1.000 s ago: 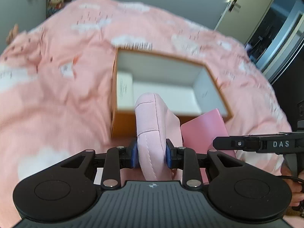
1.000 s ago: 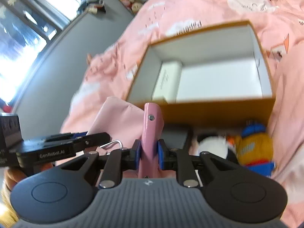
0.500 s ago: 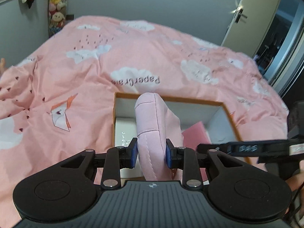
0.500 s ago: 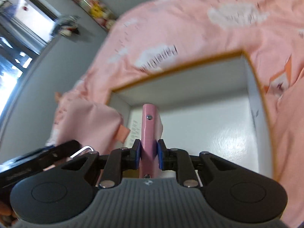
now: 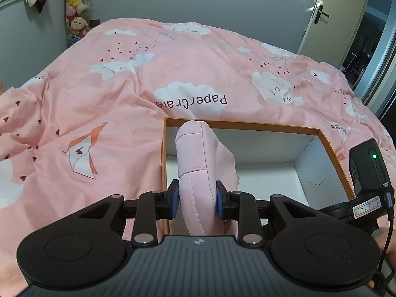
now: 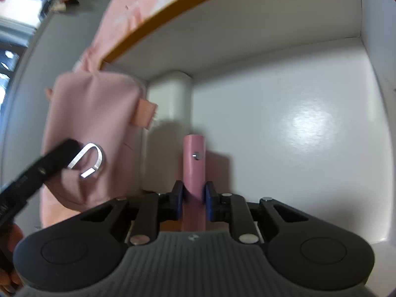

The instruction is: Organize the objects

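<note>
Your left gripper [image 5: 198,201] clenches pink pouch [image 5: 203,163] at frame centre, over box [image 5: 247,125] on pink duvet [image 5: 123,74]. Your right gripper [image 6: 194,199] grips pink case [image 6: 194,163] inside box. Door [image 5: 331,14] upper right, plush toys [image 5: 75,7] upper left.

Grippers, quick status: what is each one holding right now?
Left gripper: shut on the pink pouch, over the box.
Right gripper: shut on the pink case, inside the box.

Left claw [image 5: 197,203] clamped on pink pouch [image 5: 200,163], level; right claw [image 6: 194,199] clamped on pink case [image 6: 193,163], pitched down into box [image 6: 272,37].
</note>
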Action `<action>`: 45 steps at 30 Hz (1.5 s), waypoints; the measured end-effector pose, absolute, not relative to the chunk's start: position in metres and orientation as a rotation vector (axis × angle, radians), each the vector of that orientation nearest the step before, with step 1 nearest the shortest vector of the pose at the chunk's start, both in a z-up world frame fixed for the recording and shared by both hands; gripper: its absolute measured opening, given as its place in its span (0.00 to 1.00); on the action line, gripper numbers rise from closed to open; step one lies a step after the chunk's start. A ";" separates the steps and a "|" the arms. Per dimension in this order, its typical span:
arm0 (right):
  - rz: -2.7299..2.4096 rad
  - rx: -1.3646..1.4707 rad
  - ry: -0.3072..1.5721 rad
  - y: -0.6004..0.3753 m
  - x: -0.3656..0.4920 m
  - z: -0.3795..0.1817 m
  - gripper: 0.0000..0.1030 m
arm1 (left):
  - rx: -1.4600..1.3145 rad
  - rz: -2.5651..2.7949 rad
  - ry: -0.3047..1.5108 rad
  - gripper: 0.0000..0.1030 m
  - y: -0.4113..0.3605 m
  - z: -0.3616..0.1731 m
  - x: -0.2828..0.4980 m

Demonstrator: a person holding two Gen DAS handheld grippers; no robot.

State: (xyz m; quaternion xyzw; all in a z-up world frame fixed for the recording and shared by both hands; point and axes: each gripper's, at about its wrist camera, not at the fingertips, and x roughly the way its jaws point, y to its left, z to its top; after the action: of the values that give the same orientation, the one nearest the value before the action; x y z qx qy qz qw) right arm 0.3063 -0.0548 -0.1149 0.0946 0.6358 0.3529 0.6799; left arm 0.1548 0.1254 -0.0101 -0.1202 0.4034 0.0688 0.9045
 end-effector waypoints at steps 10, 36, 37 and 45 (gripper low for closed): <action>0.737 -0.136 1.476 -0.026 0.307 -0.120 0.37 | -0.258 0.107 0.841 0.32 0.133 -0.018 0.157; 0.887 -0.215 1.228 -0.102 0.285 -0.063 0.51 | -0.454 0.127 1.006 0.33 0.096 -0.050 0.205; 0.898 -0.209 1.219 -0.101 0.286 -0.061 0.52 | -0.404 0.133 1.006 0.33 0.091 -0.048 0.206; 0.835 -0.233 1.183 -0.086 0.297 -0.064 0.51 | -0.058 0.156 1.044 0.35 0.059 -0.049 0.212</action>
State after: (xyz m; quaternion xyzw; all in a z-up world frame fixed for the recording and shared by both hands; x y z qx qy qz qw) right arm 0.2965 -0.0857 -0.0636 -0.1063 0.5399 0.3811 0.7430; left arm 0.2122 0.0592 -0.0494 -0.0279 0.4981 0.0744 0.8635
